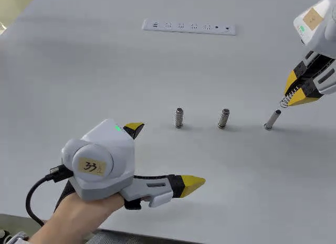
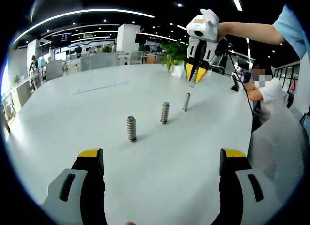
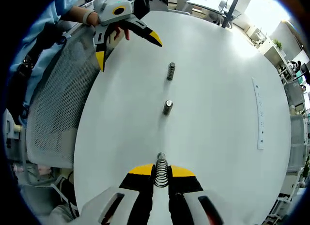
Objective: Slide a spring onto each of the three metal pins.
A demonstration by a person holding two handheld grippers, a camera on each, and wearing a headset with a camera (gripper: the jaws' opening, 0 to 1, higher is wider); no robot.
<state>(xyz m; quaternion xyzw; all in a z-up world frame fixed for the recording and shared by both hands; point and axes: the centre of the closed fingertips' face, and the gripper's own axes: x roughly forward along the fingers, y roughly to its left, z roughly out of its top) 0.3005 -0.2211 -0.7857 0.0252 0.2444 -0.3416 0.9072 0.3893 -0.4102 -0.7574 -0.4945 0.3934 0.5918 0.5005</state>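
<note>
Your left tongs hover open at the near left, clear of the work. The left pin and middle pin carry springs. Your right tongs pinch the last spring just above the bare right pin, apparently lined up to slide on.

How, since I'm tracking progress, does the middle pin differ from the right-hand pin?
The middle pin wears a fitted spring around its shaft; the right-hand pin is bare metal. The right gripper holds a loose spring just above the right-hand pin; nothing hovers over the middle pin. Both stand on the table.
</note>
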